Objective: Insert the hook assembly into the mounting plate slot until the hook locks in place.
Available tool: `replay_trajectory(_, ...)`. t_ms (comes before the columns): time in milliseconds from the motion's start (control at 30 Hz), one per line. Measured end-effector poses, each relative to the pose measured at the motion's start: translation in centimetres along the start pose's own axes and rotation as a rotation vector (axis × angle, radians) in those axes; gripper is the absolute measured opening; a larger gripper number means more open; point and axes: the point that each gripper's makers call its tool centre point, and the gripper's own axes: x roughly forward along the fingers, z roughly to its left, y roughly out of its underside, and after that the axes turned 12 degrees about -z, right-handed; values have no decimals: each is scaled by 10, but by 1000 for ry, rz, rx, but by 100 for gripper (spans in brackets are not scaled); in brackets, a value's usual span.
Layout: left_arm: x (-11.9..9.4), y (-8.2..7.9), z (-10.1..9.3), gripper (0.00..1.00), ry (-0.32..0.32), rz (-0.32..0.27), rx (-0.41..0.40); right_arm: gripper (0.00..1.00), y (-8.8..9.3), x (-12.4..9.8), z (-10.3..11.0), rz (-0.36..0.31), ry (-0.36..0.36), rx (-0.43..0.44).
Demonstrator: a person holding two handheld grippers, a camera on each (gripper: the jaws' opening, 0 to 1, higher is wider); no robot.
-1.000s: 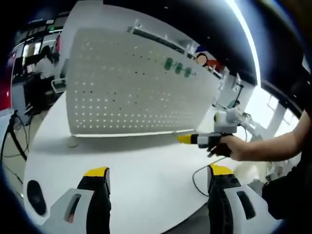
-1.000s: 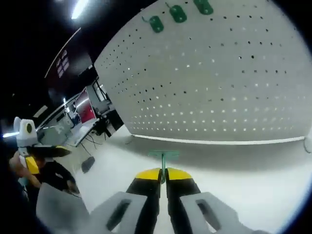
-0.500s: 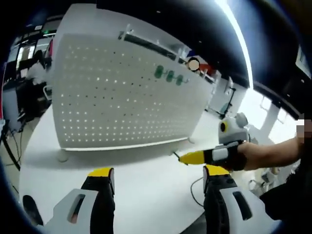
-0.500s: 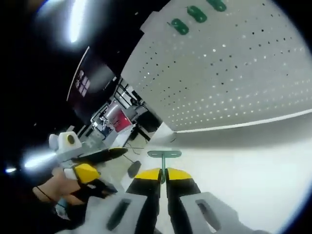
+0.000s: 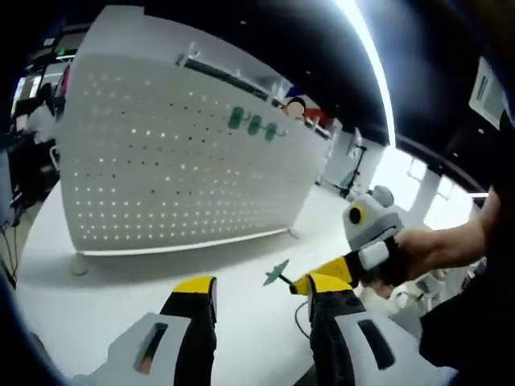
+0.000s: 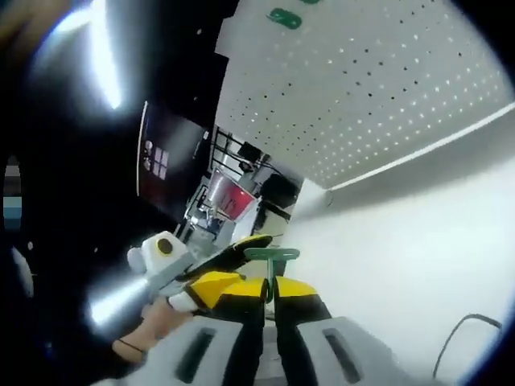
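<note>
1. Right gripper (image 6: 269,293): jaws closed tight on the stem of a small green hook assembly (image 6: 271,256). In the right gripper view its flat crossbar head stands just past the yellow jaw tips, near centre.
2. In the left gripper view the right gripper (image 5: 315,283) comes in from 3 o'clock in a person's hand (image 5: 418,256). The hook assembly (image 5: 277,273) juts from its tips toward 9 o'clock, above the white table (image 5: 113,297) and well apart from the board.
3. Left gripper (image 5: 261,293): jaws parted, nothing between them. It sits just beside the right gripper's tips at 6 o'clock.
4. Mounting plate (image 5: 185,161): white perforated board standing upright on the table, filling 10 to 1 o'clock of the left gripper view. Three green hooks (image 5: 253,125) are seated in a row near its top edge, at about 12 o'clock.
5. In the right gripper view the mounting plate (image 6: 378,88) lies at 1 o'clock, tilted by camera roll. One seated green hook (image 6: 283,16) shows at 12 o'clock.
6. Judgement: hook not yet inserted; this is the carry and alignment stage.
7. To do the step well: roll the right gripper level so the crossbar squares up to a hole row. Approach the board face-on, beside the seated hooks. Press in and then down until it catches.
8. Hedge: the hook's locking tabs are too small to make out, so which end enters first cannot be told.
9. Keep the left gripper back so both board and hook stay visible.
</note>
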Motion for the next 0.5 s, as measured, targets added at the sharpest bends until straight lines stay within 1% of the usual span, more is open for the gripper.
replay_trajectory(33, 0, -1, -1, 42, 4, -2, -5, 0, 2, 0, 3, 5, -13, 19)
replay_trajectory(100, 0, -1, -3, 41, 19, -2, -13, 0, 3, 1, 7, 8, -30, 40)
replay_trajectory(133, 0, -3, -4, 40, 23, -8, -17, 0, 4, 1, 6, 12, -24, 46)
replay_trajectory(167, 0, -3, -5, 39, 24, -8, -15, 0, 6, 1, 10, 21, -49, 54)
replay_trajectory(200, 1, -4, -6, 37, 31, -9, -5, 0, 6, 1, 13, 20, -57, 66)
replay_trajectory(300, 1, -7, -11, 28, 56, -15, -5, 0, 9, 1, 18, 27, -83, 81)
replay_trajectory(333, 1, -7, -13, 23, 68, -10, -8, 0, 10, 1, 20, 30, -91, 86)
replay_trajectory(367, 1, -7, -14, 20, 74, -10, -5, 0, 13, 0, 24, 49, -108, 99)
replay_trajectory(400, 1, -8, -19, 18, 95, -12, -18, 0, 12, 1, 23, 40, -100, 97)
replay_trajectory(467, 0, -8, -25, 12, 115, -2, -49, 0, 14, 0, 26, 48, -111, 108)
replay_trajectory(500, 0, -8, -28, 10, 132, -4, -43, 0, 14, 0, 26, 44, -113, 110)
